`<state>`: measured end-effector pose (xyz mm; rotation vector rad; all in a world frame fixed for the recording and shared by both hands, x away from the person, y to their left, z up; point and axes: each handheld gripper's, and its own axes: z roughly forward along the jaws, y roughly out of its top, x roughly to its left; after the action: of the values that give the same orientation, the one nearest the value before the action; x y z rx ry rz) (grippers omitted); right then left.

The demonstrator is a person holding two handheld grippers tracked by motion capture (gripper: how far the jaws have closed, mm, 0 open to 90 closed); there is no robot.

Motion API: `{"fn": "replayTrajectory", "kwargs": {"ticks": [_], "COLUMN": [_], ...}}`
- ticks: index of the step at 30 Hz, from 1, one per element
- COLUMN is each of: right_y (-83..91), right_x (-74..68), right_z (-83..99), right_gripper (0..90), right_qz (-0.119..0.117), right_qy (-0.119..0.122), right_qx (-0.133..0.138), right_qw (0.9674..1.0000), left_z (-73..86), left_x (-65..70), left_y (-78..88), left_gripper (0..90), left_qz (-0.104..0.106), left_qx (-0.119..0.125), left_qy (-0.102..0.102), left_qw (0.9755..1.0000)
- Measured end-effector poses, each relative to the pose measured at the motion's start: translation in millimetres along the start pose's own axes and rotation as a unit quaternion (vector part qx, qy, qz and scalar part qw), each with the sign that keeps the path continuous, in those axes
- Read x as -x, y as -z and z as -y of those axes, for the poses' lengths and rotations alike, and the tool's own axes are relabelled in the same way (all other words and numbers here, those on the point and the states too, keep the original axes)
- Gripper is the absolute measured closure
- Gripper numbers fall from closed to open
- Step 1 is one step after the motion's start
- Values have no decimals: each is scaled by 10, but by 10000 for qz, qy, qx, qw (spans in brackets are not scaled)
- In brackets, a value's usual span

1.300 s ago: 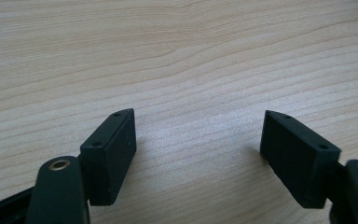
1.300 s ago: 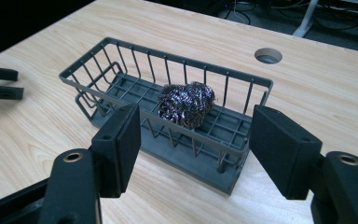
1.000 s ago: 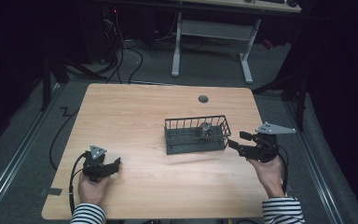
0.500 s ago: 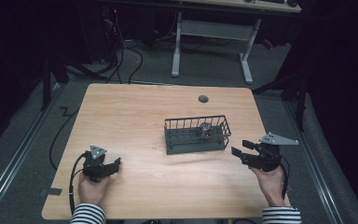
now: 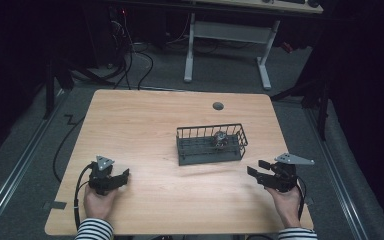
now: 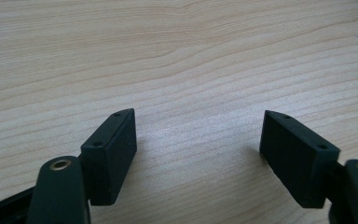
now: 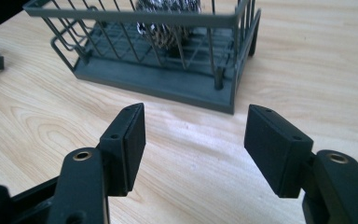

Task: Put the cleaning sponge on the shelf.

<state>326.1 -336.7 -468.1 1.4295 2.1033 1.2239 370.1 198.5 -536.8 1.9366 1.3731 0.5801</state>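
Right gripper [image 7: 196, 119] low over the table [image 7: 317, 51], jaws just drawn in a little yet apart, nothing between, pointed at a wire basket [image 7: 135, 16] near ahead. Inside the basket, a speckled lump [image 7: 168, 11], too hidden by wires to name. Well apart at the near left corner, left gripper [image 6: 198, 123], jaws wide and empty over bare wood.

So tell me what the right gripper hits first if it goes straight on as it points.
Probably the basket. The right gripper, jaws apart with nothing between them, points across bare table at the basket's near right corner; nothing lies between, though it may just graze that corner.
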Motion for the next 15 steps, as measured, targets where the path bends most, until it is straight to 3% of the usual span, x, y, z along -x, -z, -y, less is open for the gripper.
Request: {"fn": "replayTrajectory", "kwargs": {"ticks": [15], "right_y": [-217], "right_x": [72], "right_z": [263], "right_gripper": [383], "right_qz": [169], "right_qy": [-137], "right_qx": [-128], "right_qw": [9997], "left_z": [0], "left_x": [2], "left_y": [0], "left_gripper": [277], "left_qz": [-9], "left_qx": [-8], "left_qy": [-13], "left_qw": [10000]}}
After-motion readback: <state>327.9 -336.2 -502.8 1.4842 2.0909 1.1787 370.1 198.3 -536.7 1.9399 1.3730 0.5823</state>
